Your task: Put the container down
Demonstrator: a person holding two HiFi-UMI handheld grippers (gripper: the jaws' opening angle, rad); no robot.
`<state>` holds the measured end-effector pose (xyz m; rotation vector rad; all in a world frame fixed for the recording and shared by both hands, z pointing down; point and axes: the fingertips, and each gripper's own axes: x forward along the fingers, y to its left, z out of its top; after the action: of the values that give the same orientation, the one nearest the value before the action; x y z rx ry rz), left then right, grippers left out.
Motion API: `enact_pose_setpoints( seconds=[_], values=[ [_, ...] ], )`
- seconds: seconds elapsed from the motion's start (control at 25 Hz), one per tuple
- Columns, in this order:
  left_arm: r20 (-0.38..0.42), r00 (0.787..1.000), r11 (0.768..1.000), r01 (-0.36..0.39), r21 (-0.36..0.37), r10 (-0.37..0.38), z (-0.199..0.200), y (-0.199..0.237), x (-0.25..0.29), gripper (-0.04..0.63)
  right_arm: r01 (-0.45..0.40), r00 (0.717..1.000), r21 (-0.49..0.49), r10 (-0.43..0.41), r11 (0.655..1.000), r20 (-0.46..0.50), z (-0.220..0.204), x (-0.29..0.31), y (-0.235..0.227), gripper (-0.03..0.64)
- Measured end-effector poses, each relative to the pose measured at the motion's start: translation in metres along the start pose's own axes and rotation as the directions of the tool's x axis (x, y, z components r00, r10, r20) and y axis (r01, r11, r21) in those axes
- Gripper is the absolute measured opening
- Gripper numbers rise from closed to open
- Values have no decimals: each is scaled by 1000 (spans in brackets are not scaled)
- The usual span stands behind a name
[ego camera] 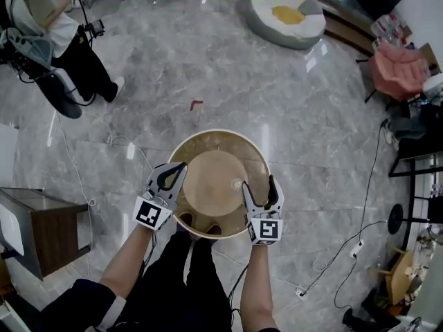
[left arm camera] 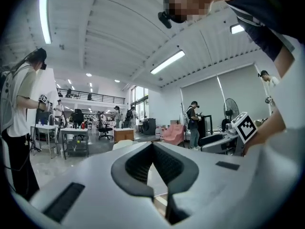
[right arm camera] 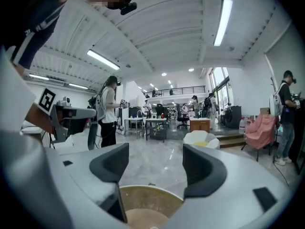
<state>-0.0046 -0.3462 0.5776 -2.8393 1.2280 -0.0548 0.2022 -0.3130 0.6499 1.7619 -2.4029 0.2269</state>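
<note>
A round tan wooden container with a flat inner bottom hangs in front of the person's legs, above the grey marble floor. My left gripper is at its left side, jaws closed to a thin slit with a tan strip of the container between them. My right gripper is at the right side. Its jaws stand wide apart, one finger inside the wall and one outside. In the right gripper view the container's rim curves just below the jaws. The right gripper's marker cube shows in the left gripper view.
A wooden side table stands close at the left. A person with gear is at the far left. A white beanbag lies ahead right, a pink chair and floor cables are at the right.
</note>
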Motion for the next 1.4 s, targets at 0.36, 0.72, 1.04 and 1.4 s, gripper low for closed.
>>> enact_pose_setpoints(
  seconds=[0.36, 0.72, 1.04, 1.4],
  values=[
    [-18, 999, 997, 37, -72, -38, 110, -58, -57, 25, 4, 998, 4, -5, 1000, 62, 110, -94, 37, 344],
    [37, 999, 999, 25, -36, -23, 146, -71, -87, 25, 54, 991, 3, -54, 999, 119, 143, -156, 38, 344],
    [36, 998, 998, 56, -11, -56, 155, -86, -87, 25, 51, 989, -23, -47, 998, 139, 156, -155, 48, 344],
    [11, 997, 997, 79, -11, -79, 150, -88, -79, 25, 78, 988, 3, -78, 997, 135, 165, -147, 41, 344]
  ],
)
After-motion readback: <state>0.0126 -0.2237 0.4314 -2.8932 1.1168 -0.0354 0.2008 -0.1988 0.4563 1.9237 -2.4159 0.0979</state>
